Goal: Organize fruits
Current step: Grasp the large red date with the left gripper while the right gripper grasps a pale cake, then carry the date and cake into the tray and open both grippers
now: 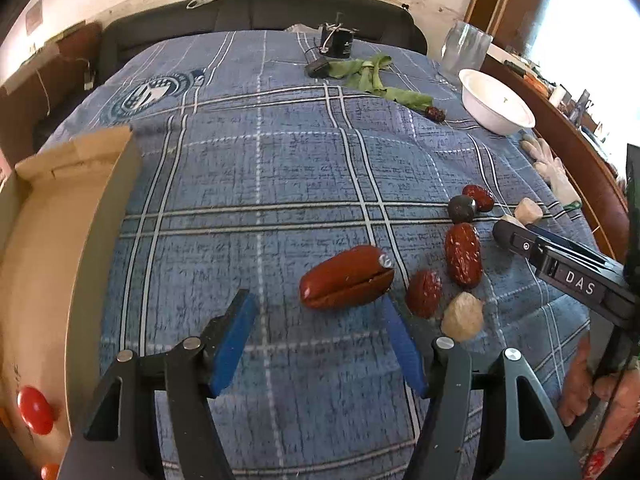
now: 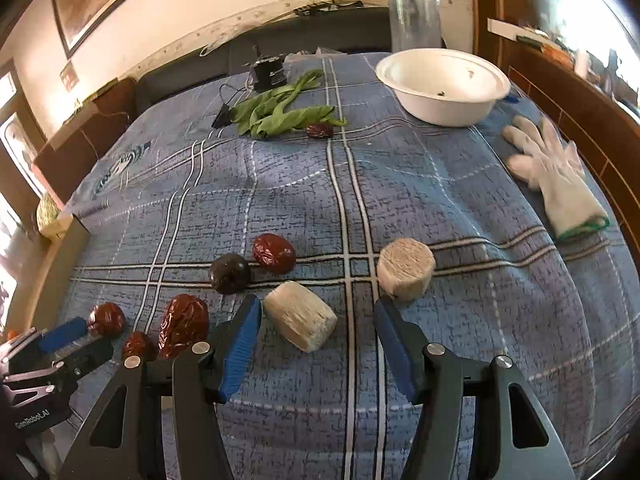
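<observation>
My left gripper [image 1: 316, 302] is open, its fingertips just short of a smooth red sausage-shaped piece [image 1: 346, 277] on the blue plaid cloth. Red dates [image 1: 463, 254] [image 1: 424, 293] [image 1: 478, 196], a dark round fruit [image 1: 461, 209] and a pale chunk [image 1: 462, 317] lie to its right. My right gripper [image 2: 318, 306] is open around a pale cylindrical chunk [image 2: 300, 316]; a second pale chunk [image 2: 405, 268] lies beyond its right finger. Dates [image 2: 274, 253] [image 2: 183, 325] and the dark fruit [image 2: 230, 273] lie left of it.
A white bowl [image 2: 444, 86] and a glass [image 2: 414, 16] stand at the far right. Green leaves [image 2: 280, 114] with a date [image 2: 319, 130] lie at the back. A white glove [image 2: 552, 172] lies at the right edge. A cardboard box [image 1: 48, 280] with red tomatoes [image 1: 35, 410] is at the left.
</observation>
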The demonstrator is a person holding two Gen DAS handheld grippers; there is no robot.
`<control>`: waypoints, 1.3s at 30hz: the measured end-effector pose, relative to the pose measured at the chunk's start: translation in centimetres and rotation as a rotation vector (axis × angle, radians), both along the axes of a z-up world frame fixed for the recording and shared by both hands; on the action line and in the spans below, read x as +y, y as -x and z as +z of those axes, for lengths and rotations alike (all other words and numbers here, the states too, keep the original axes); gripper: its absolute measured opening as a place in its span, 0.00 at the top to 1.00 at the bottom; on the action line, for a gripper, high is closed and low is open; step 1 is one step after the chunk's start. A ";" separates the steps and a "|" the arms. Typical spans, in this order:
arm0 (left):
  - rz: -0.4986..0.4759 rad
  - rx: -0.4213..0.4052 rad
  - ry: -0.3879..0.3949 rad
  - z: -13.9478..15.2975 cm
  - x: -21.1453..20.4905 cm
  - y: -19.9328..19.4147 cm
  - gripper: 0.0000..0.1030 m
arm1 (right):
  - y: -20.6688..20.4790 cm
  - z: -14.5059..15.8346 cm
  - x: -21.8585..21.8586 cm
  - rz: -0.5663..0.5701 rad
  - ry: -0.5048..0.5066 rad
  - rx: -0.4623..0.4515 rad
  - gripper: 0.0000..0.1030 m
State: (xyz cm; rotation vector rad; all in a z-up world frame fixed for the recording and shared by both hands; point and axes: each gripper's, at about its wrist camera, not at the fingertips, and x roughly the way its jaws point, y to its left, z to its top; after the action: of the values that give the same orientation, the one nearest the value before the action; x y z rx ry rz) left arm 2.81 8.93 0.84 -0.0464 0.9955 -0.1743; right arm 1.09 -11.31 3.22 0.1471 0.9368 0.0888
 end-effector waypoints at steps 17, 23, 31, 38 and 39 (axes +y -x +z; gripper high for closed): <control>-0.058 -0.051 -0.028 0.6 -1.0 1.5 0.56 | 1.2 0.6 0.6 0.020 0.013 -0.013 0.62; -0.012 -0.073 0.053 2.7 1.4 3.5 0.55 | 2.9 2.5 1.2 0.038 -0.026 -0.029 0.62; 0.094 -0.119 0.081 5.1 7.1 6.4 0.55 | 4.8 4.9 5.7 0.135 -0.076 -0.045 0.62; 0.258 -0.115 0.080 5.4 15.3 7.7 0.55 | 6.2 6.7 13.6 0.299 -0.091 -0.066 0.62; 0.278 -0.114 0.081 5.4 16.3 7.9 0.55 | 6.3 6.8 14.4 0.316 -0.089 -0.068 0.61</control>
State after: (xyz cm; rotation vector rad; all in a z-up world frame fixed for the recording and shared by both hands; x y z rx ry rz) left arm -5.11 25.21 6.21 -0.2454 0.8580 0.0376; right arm -5.17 3.12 9.97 0.0769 0.8823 0.4259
